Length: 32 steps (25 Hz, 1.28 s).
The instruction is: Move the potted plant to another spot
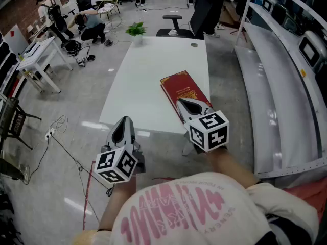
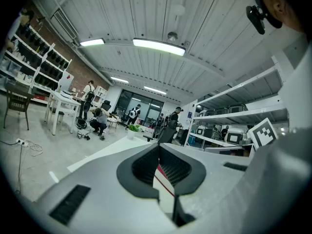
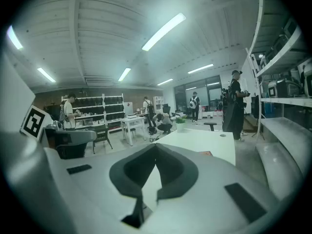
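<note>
The potted plant (image 1: 135, 30), green leaves in a small white pot, stands at the far left corner of the white table (image 1: 148, 70). It also shows small and distant in the left gripper view (image 2: 132, 128) and the right gripper view (image 3: 180, 122). A red book (image 1: 183, 88) lies near the table's front right. My left gripper (image 1: 125, 120) hovers shut and empty just off the table's near edge, its tips meeting (image 2: 159, 145). My right gripper (image 1: 185, 103) is shut and empty over the near end of the book, its tips together (image 3: 156, 145). Both are far from the plant.
A black office chair (image 1: 176, 27) stands behind the table's far edge. People sit and crouch at the back left near a white desk (image 1: 38, 52). Metal shelving (image 1: 286, 86) runs along the right. Cables (image 1: 61, 142) trail over the floor at left.
</note>
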{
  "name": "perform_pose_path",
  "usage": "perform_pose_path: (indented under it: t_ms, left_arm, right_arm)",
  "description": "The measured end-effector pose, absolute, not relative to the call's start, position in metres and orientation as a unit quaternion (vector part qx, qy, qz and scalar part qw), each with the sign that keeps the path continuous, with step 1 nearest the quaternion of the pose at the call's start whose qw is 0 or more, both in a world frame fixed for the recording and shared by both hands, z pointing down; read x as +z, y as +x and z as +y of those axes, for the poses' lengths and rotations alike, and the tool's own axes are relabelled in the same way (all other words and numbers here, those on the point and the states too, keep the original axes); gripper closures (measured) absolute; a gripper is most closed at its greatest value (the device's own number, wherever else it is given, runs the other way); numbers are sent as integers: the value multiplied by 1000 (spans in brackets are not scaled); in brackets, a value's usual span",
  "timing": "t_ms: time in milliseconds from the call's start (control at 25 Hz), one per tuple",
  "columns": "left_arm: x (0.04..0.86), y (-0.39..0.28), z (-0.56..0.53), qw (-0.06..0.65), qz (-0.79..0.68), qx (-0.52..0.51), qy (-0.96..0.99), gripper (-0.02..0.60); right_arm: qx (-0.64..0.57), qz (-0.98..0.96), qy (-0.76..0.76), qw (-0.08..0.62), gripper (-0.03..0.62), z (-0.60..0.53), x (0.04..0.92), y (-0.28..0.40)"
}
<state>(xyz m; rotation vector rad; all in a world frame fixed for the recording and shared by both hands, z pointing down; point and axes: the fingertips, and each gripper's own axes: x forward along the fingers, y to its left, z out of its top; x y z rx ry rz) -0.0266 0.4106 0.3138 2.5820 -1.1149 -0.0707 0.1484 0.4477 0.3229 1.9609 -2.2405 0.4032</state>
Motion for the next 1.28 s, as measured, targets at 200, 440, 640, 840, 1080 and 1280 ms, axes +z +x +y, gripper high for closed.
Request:
perform_pose_path:
  t_ms: [200,440,640,840,1080,1280]
  left_arm:
    - [314,-34,407,168,-390,-27,905,578]
    - [314,-46,402,170,-394,-33,902,578]
    - [313,-79,394,169,-412,-39,895,578]
    - [312,-126,393,170,-437,-43,882,578]
    - [310,-194,401,173,-476,-55,860,578]
    - [316,-250,408,181,-513,-74,836,578]
  right_arm:
    - [133,-743,652,70,588,444,321,141]
    - [134,-745,649,72,588,437,323,132]
    - [141,-751,643,61,588,425,325,112]
    - [150,-760,631,51,588,418,325,78]
    - [153,-786,596,66,588,406,330,18]
    - [151,-819,547,88,588,390,340,-37]
